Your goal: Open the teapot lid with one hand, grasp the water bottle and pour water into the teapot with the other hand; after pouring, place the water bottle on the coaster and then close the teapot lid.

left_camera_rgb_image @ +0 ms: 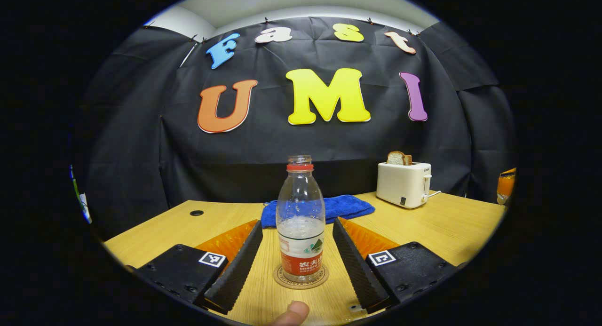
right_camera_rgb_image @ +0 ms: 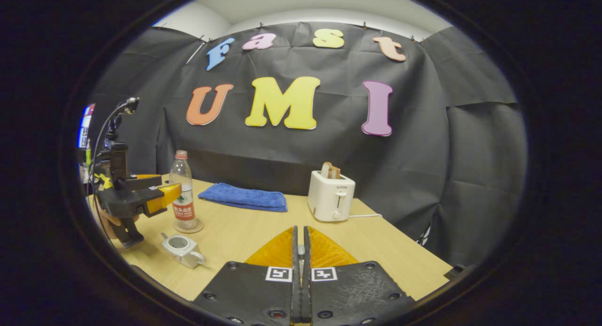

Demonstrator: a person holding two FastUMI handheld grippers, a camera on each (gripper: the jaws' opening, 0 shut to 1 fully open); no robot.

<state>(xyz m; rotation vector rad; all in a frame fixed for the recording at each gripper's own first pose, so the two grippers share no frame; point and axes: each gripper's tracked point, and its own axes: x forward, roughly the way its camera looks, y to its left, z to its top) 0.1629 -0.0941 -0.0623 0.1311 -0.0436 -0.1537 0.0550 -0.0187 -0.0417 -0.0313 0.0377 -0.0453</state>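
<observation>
– Where is the bottle (left_camera_rgb_image: 300, 222)?
– Upright on the coaster (left_camera_rgb_image: 301, 278), dead ahead between your left gripper (left_camera_rgb_image: 297, 265)'s wide-open fingers, untouched.
– And the right gripper (right_camera_rgb_image: 301, 250)?
– Fingers closed, empty. The teapot (right_camera_rgb_image: 182, 249) lies near-left on the desk (right_camera_rgb_image: 244, 232), lidless.

Wall: black cloth (right_camera_rgb_image: 423, 142) hung in creased panels behind the table, clipped along its top edge.
Ceiling: pale surface (left_camera_rgb_image: 301, 6) above the cloth, evenly lit.
Table: light wood-grain top (right_camera_rgb_image: 376, 241), with a round cable hole (left_camera_rgb_image: 196, 213) near its far left corner.
</observation>
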